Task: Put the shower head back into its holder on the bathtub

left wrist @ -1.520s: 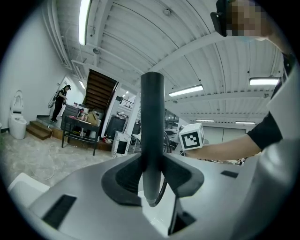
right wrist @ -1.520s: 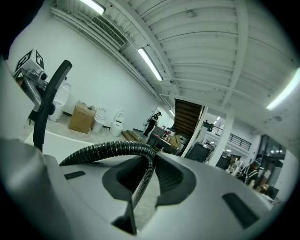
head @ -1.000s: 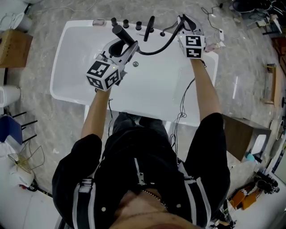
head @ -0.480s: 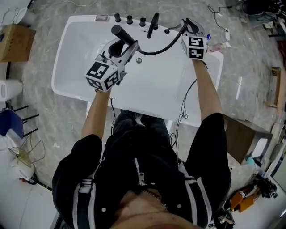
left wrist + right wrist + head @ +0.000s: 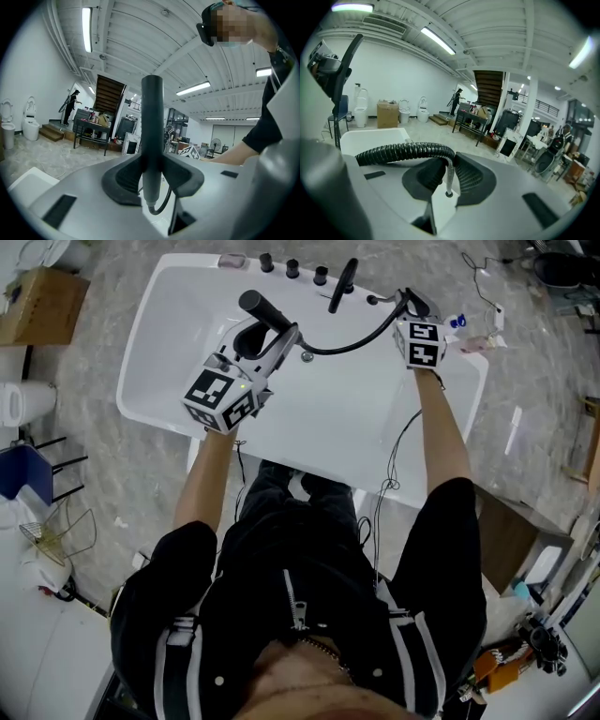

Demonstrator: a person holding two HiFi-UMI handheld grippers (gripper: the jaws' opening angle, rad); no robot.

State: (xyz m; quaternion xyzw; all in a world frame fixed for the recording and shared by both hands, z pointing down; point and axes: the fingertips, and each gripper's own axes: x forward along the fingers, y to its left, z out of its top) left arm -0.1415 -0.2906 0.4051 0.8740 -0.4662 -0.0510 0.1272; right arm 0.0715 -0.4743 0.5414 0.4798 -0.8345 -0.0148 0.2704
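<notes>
The black shower head [image 5: 262, 311] stands upright between the jaws of my left gripper [image 5: 269, 335], which is shut on its handle [image 5: 152, 140] over the white bathtub [image 5: 178, 324]. From the handle's lower end the black ribbed hose [image 5: 354, 340] swings right to my right gripper [image 5: 409, 307]. That gripper [image 5: 449, 174] is shut on the hose [image 5: 408, 152] just where it bends down into its metal end [image 5: 449, 180], close to the tub's far right rim. A small black fitting [image 5: 374, 300] sits on the rim beside it.
Three black knobs [image 5: 292, 268] and a black faucet lever [image 5: 343, 284] line the tub's far deck. The lever [image 5: 347, 61] rises at the left of the right gripper view. Cables and small items [image 5: 473, 329] lie on the floor right of the tub.
My right gripper has sunk toward the tub's far right rim with the hose in it. The left gripper and shower head have kept their place.
</notes>
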